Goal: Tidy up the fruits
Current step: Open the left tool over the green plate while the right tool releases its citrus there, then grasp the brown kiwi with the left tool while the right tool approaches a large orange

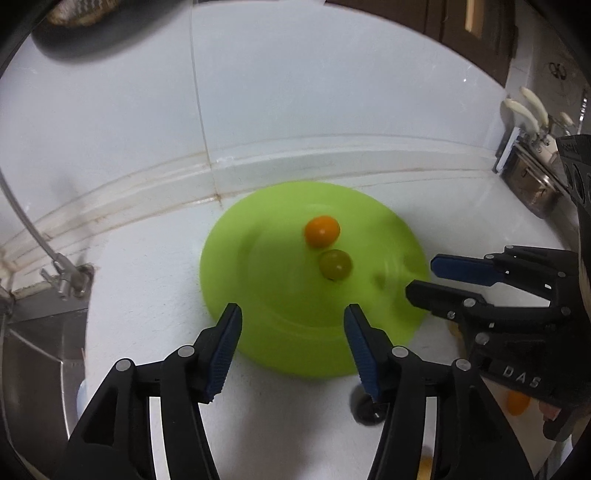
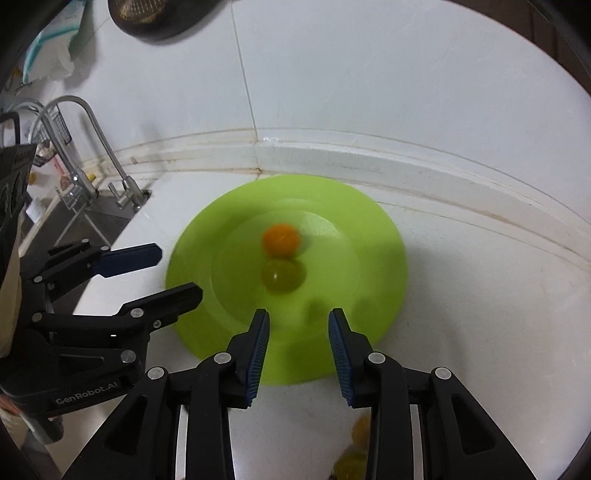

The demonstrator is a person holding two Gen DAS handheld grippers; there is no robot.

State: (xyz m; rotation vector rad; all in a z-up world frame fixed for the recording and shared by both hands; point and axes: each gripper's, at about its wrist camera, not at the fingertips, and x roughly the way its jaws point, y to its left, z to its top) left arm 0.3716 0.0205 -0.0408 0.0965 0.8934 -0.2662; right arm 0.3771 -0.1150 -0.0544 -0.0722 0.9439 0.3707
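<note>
A lime-green plate (image 1: 258, 280) (image 2: 351, 266) lies on the white counter close to the wall. Two small round fruits sit touching near its middle: an orange one (image 1: 321, 231) (image 2: 281, 240) and a green one (image 1: 335, 264) (image 2: 283, 276) just in front of it. My left gripper (image 1: 293, 308) (image 2: 179, 271) hovers over the plate's near edge, open, with nothing between its blue pads. My right gripper (image 2: 298, 313) (image 1: 421, 277) hangs over the plate's near right side, its jaws a little apart and empty.
A steel sink (image 1: 40, 332) with a tap (image 2: 92, 147) lies to the left. A pot and knife rack (image 1: 532, 184) stand at the right. More small fruits lie near me on the counter (image 1: 517, 402) (image 2: 358, 428). A dark pan (image 1: 74, 29) hangs on the wall.
</note>
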